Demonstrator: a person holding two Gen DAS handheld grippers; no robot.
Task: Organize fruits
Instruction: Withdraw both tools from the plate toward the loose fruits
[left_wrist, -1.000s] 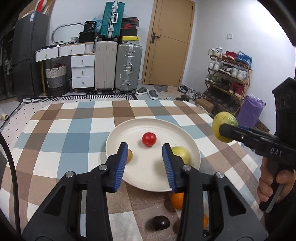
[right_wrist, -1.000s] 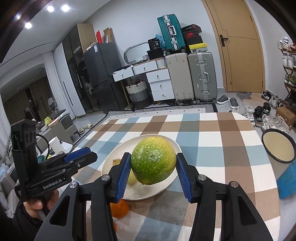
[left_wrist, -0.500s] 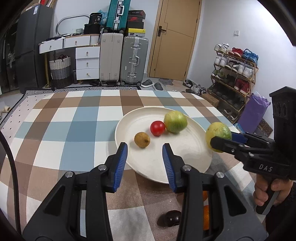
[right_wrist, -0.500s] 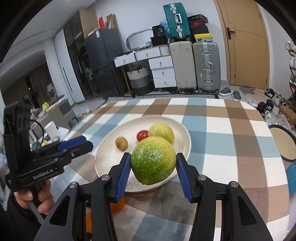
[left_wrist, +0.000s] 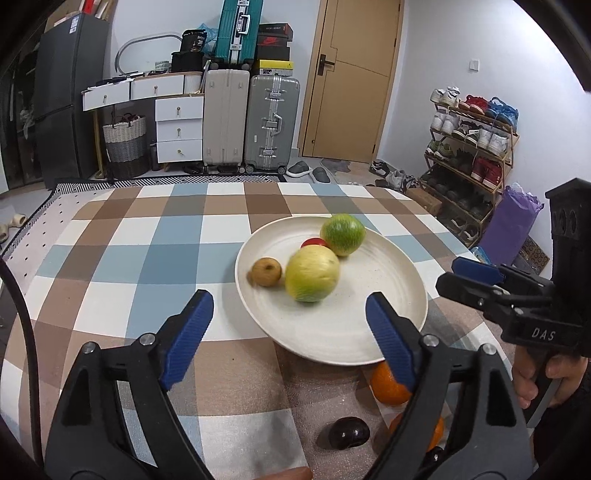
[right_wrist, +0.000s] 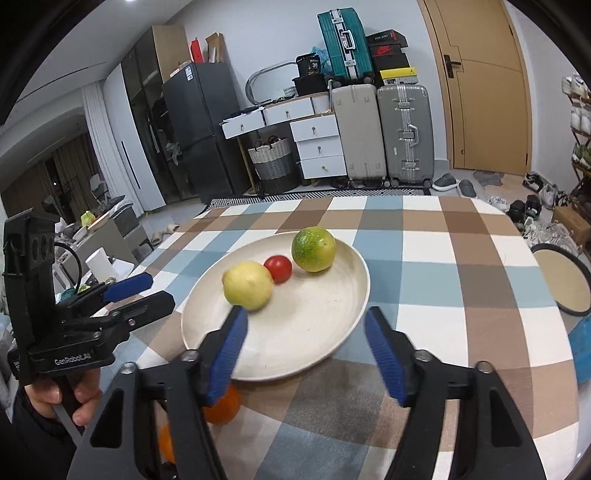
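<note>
1. While hanging low over the checkered tablecloth (left_wrist: 155, 236), gaping wide at the bottom of the left wrist view: left gripper (left_wrist: 286, 325), blue pads (left_wrist: 188, 332) spread apart and gripping nothing.
2. Standing released at the bottom centre of the right wrist view: right gripper (right_wrist: 306, 347), likewise grasping nothing, its pads framing the near rim of the cream plate (right_wrist: 295, 343).
3. Sitting on the plate (left_wrist: 351, 332), right of centre in the left wrist view: a yellow-green fruit (left_wrist: 312, 273), blurred, just beside a small brown fruit (left_wrist: 266, 271) at its left.
4. Resting behind those, toward the plate's far edge: a green mottled fruit (left_wrist: 343, 234) touching a small red tomato (left_wrist: 314, 242), mostly hidden in that view and plain in the other (right_wrist: 277, 268).
5. Lying off the plate on the cloth, lower right of the left wrist view: two oranges (left_wrist: 388, 384), partly hidden by the gripper, and a dark glossy fruit (left_wrist: 349, 432).
6. Showing at the right edge of the left wrist view: right gripper (left_wrist: 458, 278), held beside the plate.
</note>
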